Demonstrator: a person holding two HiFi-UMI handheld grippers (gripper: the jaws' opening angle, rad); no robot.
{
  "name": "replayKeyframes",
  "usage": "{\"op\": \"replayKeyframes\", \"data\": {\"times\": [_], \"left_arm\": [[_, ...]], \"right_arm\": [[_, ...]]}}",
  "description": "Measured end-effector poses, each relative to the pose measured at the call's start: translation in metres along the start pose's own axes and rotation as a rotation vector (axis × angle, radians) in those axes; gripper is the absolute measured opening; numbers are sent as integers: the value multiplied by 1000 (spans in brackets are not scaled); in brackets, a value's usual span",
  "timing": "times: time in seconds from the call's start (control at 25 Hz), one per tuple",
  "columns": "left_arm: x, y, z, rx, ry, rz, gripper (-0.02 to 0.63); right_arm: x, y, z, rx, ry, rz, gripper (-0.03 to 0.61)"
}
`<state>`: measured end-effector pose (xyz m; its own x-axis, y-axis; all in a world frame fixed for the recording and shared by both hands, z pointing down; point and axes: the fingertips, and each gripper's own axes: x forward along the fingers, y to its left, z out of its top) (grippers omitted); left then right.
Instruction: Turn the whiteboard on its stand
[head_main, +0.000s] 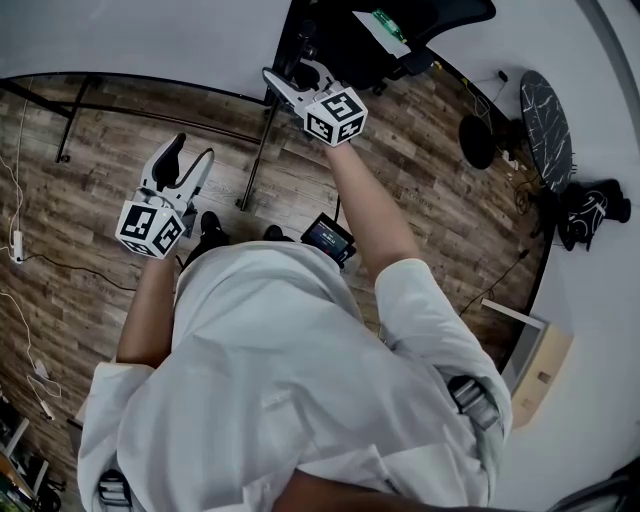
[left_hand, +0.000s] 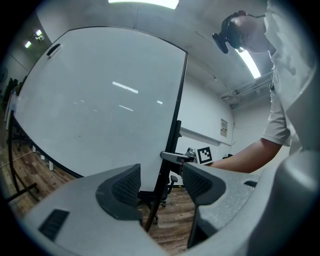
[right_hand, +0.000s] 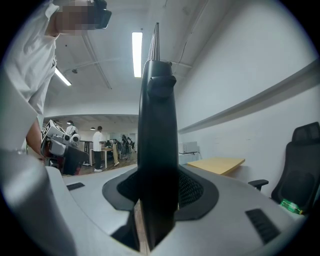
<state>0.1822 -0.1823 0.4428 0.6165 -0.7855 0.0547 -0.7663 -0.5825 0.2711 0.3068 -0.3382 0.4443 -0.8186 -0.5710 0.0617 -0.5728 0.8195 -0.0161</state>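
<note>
The whiteboard (left_hand: 100, 100) stands upright in front of me, a large white panel in a black frame on a black stand (head_main: 258, 150). My right gripper (head_main: 290, 85) is shut on the board's black side edge (right_hand: 157, 125), which fills the gap between its pads (right_hand: 192, 190). In the left gripper view that gripper shows at the frame edge (left_hand: 177, 157). My left gripper (head_main: 192, 152) hangs in the air to the left, short of the board's face. Its jaws (left_hand: 160, 185) stand open with nothing between them.
A black office chair (head_main: 400, 30) stands behind the board's right end. A round dark table (head_main: 545, 115), a black bag (head_main: 590, 210) and a wooden box (head_main: 540, 365) are at the right. Cables (head_main: 20, 240) lie on the wooden floor at the left. People (right_hand: 98, 147) stand far off.
</note>
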Motion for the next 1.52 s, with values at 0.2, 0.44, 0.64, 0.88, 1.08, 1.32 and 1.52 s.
{"op": "replayKeyframes", "data": {"times": [0.2, 0.44, 0.64, 0.88, 1.08, 1.32, 1.52], "left_arm": [[4, -8, -2, 2, 4, -4, 267], [7, -22, -7, 30, 18, -8, 267], [14, -37, -8, 42, 25, -22, 267], [25, -59, -14, 47, 22, -33, 267], [34, -79, -20, 41, 21, -43, 267], [39, -98, -27, 37, 20, -54, 267], [47, -115, -34, 30, 21, -63, 267]], "right_arm": [[-11, -4, -1, 5, -11, -12, 167], [-27, -6, -2, 4, -14, -14, 167], [-41, -10, -2, 6, -18, -21, 167], [-62, -13, -4, 2, -19, -20, 167], [-81, -18, -4, 1, -27, -23, 167], [-99, -18, -7, -3, -26, -20, 167], [-118, -22, -8, -5, -28, -21, 167]]}}
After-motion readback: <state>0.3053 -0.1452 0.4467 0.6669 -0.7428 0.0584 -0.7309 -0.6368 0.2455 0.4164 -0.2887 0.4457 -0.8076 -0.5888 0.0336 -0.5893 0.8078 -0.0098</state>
